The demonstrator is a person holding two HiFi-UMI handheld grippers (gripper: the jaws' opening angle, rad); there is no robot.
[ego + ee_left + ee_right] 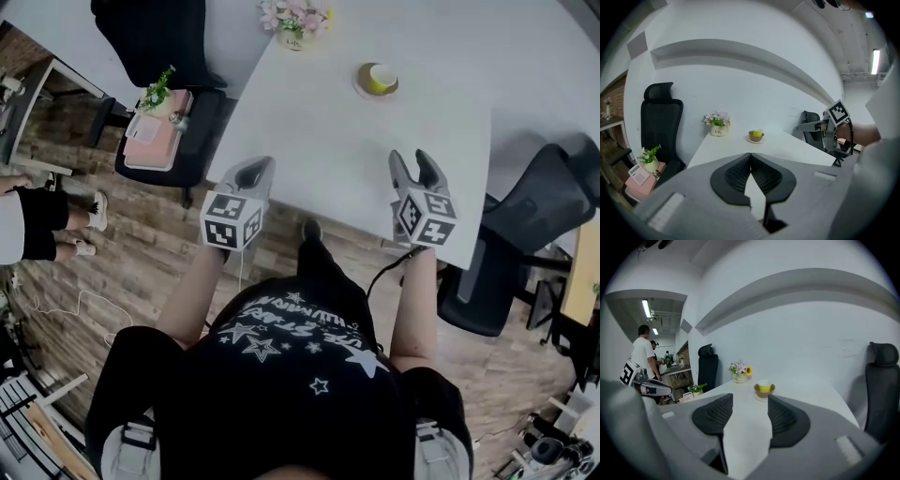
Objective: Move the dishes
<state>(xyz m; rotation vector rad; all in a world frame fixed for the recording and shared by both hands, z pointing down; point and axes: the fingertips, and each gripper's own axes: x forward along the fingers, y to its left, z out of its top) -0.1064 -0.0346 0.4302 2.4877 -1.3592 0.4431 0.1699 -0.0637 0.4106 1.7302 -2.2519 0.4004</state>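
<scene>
At the white table's [328, 141] far side the yellow cup [382, 77] is sitting loose on its saucer [359, 88], well apart from the left gripper [251, 172], closed empty, and the right gripper [413, 161], open empty, so a hasty pinch is risking toppling it.

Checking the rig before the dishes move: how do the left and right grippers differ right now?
The left gripper has its jaws meeting at the tips; the right gripper has them apart. The left gripper hangs by the table's near corner, the right gripper further in over the tabletop. Both are empty and point toward the yellow cup.
</scene>
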